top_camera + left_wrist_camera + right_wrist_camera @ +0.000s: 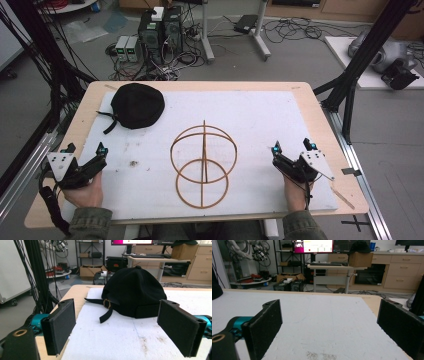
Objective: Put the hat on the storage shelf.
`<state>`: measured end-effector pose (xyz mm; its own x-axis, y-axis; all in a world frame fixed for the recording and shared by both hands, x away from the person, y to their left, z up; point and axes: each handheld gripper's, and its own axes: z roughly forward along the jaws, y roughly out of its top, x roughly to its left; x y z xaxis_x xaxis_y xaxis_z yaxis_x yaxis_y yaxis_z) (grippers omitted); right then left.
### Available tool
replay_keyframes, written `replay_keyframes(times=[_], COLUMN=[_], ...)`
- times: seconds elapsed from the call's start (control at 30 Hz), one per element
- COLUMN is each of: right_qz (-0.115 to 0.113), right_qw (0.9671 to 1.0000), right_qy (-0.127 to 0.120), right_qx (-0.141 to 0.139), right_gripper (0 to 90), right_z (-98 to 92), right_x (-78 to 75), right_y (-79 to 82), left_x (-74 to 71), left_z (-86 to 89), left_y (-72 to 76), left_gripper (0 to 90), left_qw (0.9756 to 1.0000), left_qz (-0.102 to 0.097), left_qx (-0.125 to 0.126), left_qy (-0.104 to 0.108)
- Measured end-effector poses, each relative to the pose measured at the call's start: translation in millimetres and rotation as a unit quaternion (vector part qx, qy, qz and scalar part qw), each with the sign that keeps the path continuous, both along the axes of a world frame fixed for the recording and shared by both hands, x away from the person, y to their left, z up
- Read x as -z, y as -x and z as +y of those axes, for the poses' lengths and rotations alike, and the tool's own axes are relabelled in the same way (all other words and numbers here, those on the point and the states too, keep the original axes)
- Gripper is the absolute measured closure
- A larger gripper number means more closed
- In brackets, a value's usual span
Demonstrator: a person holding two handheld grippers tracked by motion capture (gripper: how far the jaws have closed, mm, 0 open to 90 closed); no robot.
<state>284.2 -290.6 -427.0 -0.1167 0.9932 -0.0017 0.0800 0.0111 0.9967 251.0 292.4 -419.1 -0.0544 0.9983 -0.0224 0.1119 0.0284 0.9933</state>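
Broadly, the table (pixel 310 100) carries a white mat (pixel 280 125); a wooden hoop frame (pixel 203 166) stands mid-mat, and the black cap (pixel 137 105) lies far left. Both left gripper (pixel 85 150) and right gripper (pixel 292 146) rest near the front edge, jaws spread, grasping nothing.

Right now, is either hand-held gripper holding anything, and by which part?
Nothing is held. The left hand-held gripper is open, facing the black cap from a distance. The right hand-held gripper is open over bare white mat.
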Motion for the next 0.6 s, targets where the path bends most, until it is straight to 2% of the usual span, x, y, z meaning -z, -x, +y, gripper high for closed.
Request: replay_keyframes(times=[0.6], right_qz=[-0.002], right_qw=[1.0], right_qy=[-0.005], right_qx=[0.0], right_gripper=[5.2], right_z=[-0.9], right_x=[-0.2], right_y=[-0.2], left_x=[-0.3], left_z=[0.4], left_y=[-0.1], left_gripper=[15.5], left_qw=[1.0], left_qz=[0.002], left_qx=[0.004], left_qy=[0.004])
